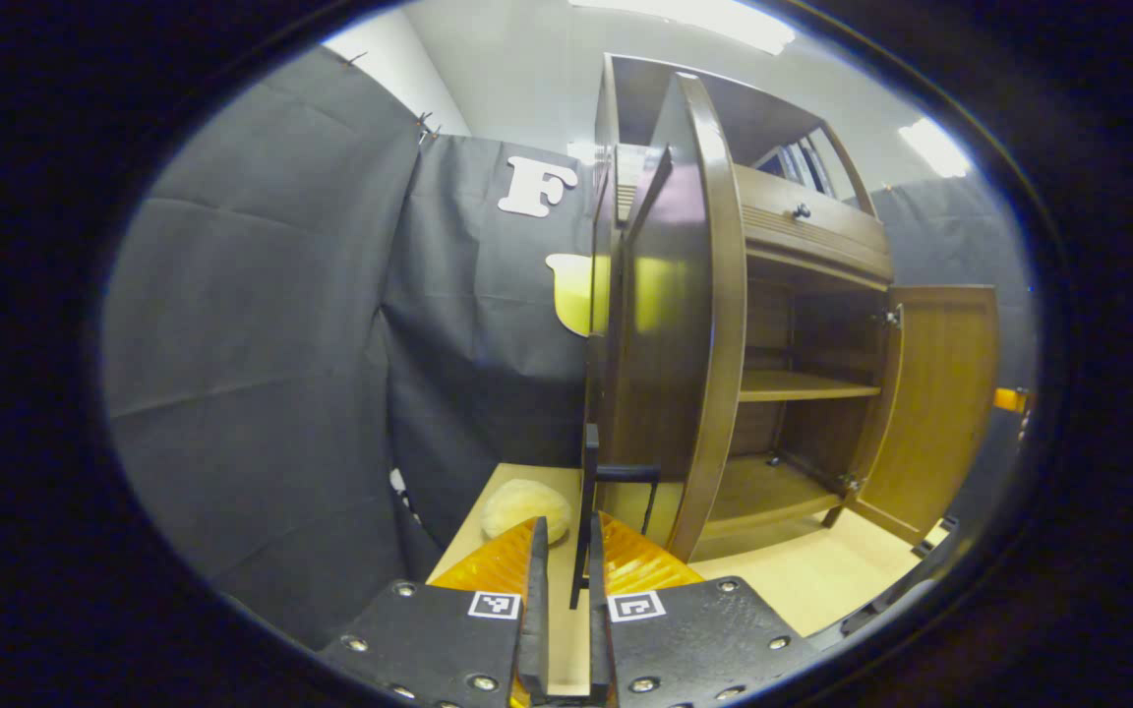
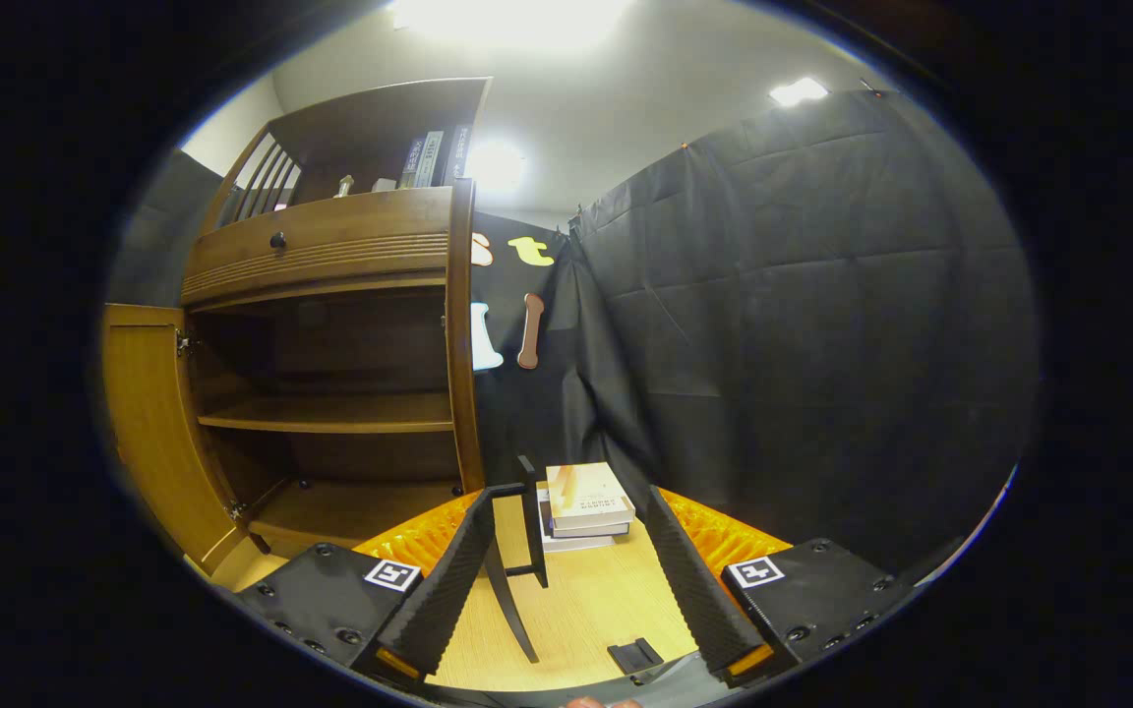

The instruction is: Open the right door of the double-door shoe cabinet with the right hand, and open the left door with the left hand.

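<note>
The brown shoe cabinet (image 1: 803,236) has both doors swung out. Its left door (image 1: 685,324) stands edge-on right ahead of my left gripper (image 1: 566,526), whose fingers are closed to a narrow gap around the door's thin black handle (image 1: 584,511). The right door (image 1: 930,403) hangs wide open at the far side. In the right gripper view that right door (image 2: 463,334) is edge-on, its black handle (image 2: 530,521) lying between the spread fingers of my right gripper (image 2: 568,501), nearer the left finger (image 2: 448,580) and not pinched. The left door (image 2: 149,433) shows at the left.
Inside the cabinet a bare shelf (image 2: 330,413) crosses above the bottom board. A stack of books (image 2: 586,506) lies on the light wooden floor (image 2: 576,610) beyond the right gripper. A pale round lump (image 1: 525,506) sits on the floor left of the left door.
</note>
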